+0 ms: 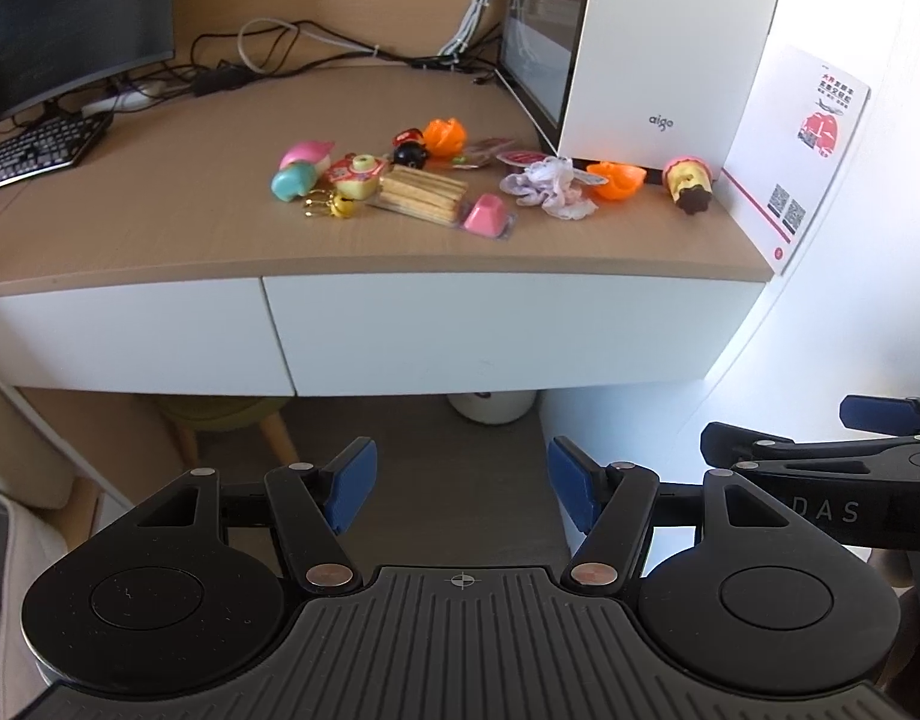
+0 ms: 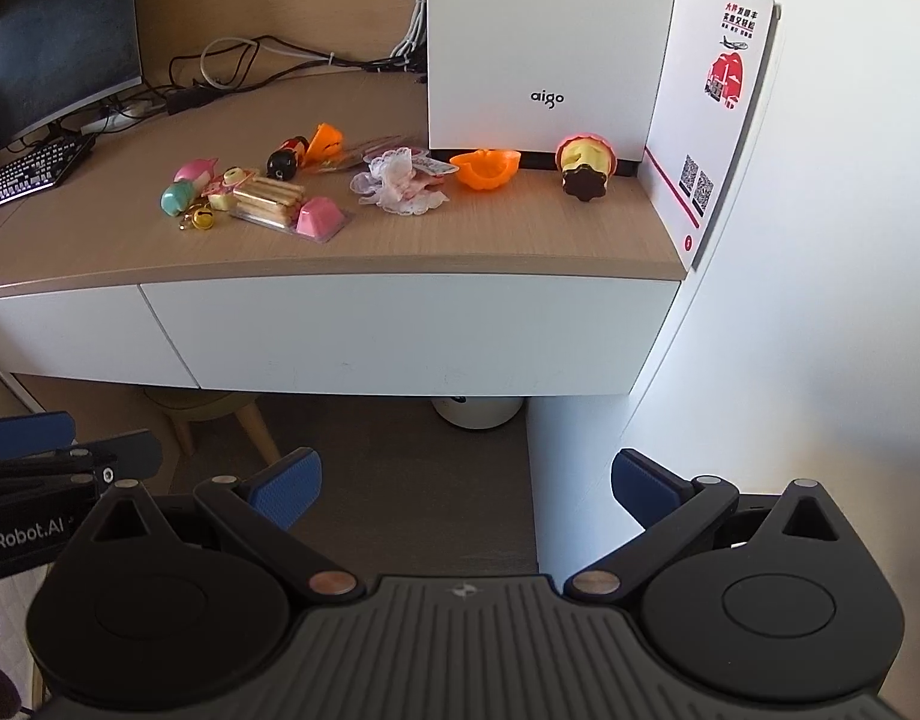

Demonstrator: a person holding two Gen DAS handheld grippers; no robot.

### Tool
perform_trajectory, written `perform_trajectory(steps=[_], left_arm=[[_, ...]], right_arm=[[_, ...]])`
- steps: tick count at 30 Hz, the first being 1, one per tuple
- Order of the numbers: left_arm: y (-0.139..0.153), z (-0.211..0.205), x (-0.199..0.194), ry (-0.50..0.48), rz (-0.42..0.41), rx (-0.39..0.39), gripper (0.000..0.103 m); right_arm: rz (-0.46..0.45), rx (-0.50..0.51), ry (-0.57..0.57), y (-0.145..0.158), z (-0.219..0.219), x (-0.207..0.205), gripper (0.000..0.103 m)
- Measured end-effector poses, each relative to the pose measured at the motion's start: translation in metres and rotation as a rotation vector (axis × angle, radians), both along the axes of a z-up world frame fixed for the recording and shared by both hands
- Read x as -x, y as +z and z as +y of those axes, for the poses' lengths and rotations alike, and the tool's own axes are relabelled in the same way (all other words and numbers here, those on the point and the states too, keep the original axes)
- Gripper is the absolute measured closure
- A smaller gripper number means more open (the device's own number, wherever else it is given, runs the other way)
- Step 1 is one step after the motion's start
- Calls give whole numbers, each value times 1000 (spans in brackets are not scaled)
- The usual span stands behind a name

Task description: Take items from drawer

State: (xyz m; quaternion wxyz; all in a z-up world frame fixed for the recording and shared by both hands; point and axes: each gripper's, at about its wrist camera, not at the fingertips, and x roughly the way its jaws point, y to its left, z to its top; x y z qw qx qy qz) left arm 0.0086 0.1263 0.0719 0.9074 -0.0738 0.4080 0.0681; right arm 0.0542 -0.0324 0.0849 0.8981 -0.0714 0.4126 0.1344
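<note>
A white drawer front [image 1: 508, 330] [image 2: 411, 330] sits flush and closed under the wooden desk top [image 1: 159, 216] [image 2: 520, 228]. On the desk lie small toys: a biscuit pack [image 1: 420, 195] [image 2: 267, 198], a pink block [image 1: 487, 215] [image 2: 320, 217], a lace scrunchie [image 1: 550, 186] [image 2: 396, 183], an orange shell [image 1: 616, 180] [image 2: 485, 167], a cupcake toy [image 1: 691, 183] [image 2: 586, 167]. My left gripper [image 1: 460, 489] hangs open and empty below the drawer. My right gripper [image 2: 466, 489] is open and empty too, beside the left one [image 2: 69, 456].
A white computer case [image 1: 670, 42] [image 2: 550, 42] and a leaflet board [image 1: 802, 150] [image 2: 712, 108] stand at the desk's right end. Monitor [image 1: 69, 12], keyboard [image 1: 39, 147] and cables [image 1: 279, 54] fill the left back. Under the desk are a stool [image 1: 237, 414] and a white bin [image 1: 490, 405].
</note>
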Motion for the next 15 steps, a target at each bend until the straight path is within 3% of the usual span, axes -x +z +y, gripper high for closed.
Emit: perform_trajectory(steps=[15], left_arm=[[0, 2, 5, 12, 4, 15, 35]], right_arm=[[3, 0, 5, 0, 0, 2, 0]])
